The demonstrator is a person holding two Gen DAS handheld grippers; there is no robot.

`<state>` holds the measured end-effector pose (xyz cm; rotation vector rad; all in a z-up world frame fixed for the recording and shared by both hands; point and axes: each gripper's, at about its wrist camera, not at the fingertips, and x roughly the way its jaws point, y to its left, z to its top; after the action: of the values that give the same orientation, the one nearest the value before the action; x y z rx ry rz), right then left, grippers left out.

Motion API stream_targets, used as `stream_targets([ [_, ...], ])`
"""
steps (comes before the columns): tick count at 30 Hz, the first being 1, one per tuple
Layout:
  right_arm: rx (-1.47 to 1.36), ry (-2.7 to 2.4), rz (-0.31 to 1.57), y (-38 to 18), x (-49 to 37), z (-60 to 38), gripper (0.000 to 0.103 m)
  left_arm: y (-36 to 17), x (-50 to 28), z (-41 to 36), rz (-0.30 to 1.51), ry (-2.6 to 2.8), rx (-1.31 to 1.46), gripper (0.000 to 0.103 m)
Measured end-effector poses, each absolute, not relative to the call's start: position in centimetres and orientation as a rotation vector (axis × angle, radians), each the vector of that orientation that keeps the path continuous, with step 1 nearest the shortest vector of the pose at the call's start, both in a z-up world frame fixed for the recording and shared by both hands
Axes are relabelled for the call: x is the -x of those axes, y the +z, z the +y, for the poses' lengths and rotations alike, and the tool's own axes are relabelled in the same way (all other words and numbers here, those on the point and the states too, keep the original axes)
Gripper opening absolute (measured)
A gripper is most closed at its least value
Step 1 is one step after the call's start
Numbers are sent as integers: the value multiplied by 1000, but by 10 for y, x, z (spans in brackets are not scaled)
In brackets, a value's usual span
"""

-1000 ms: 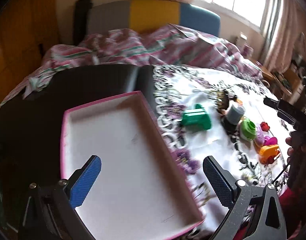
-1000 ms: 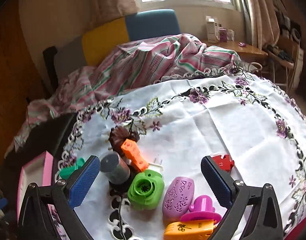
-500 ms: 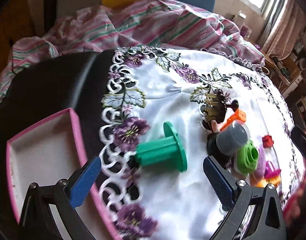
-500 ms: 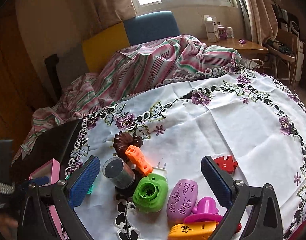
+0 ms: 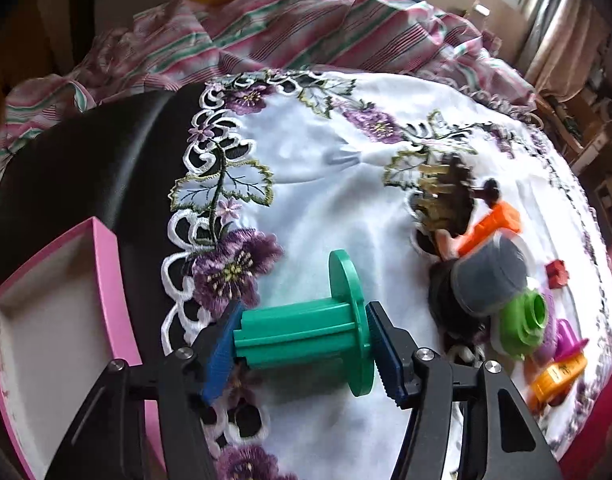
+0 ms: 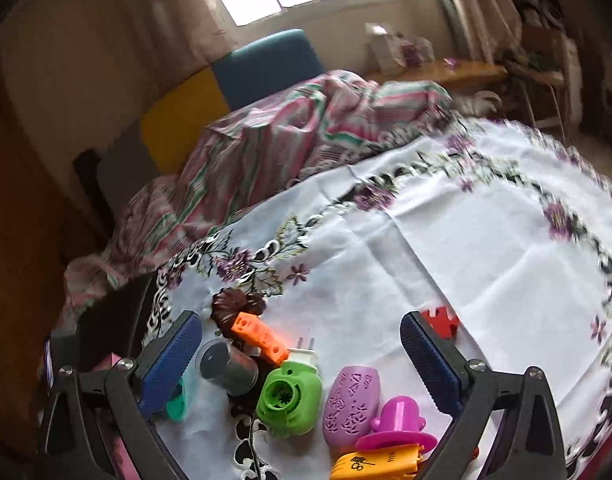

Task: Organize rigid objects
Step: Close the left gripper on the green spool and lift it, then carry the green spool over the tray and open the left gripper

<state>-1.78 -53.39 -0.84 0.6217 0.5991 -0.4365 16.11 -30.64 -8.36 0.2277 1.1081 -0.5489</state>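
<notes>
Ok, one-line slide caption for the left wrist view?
Left gripper closing end to end around the green spool lying on the embroidered cloth, pink box alongside.

No legible text, label or number anywhere.

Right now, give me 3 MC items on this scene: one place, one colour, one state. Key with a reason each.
1. Where is the pink box relative to the green spool in the left wrist view?
A. to its left, on the black surface
B. to its right, on the white cloth
C. on top of it

2. What colour is the small puzzle-shaped piece lying apart from the toy cluster?
A. blue
B. red
C. yellow

3. How does the right gripper stand?
A. clamped on the purple oval piece
B. clamped on the green spool
C. open, nothing between its jaws

Key:
1 A: the box sits at the left edge, off the embroidered tablecloth.
2 B: it shows red in both views.
3 C: its pads are wide apart above the toys; it is the left gripper whose jaws are closing on the spool.
</notes>
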Motion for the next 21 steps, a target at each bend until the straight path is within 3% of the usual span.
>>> stream_targets([
  [6,-643,-371,662,-18,7,-533,93,-60,-134,-288,1041,-597,-197,62],
  [10,-528,-324,766,-26,-10,-510,79,-47,-117,-267,1025,-616,-153,62],
  [14,-411,-351,909,-45,-27,-496,77,-39,-101,-246,1004,-622,-134,62],
  [21,-345,-327,979,-61,-39,-485,77,-22,-84,-204,972,-616,-84,62],
])
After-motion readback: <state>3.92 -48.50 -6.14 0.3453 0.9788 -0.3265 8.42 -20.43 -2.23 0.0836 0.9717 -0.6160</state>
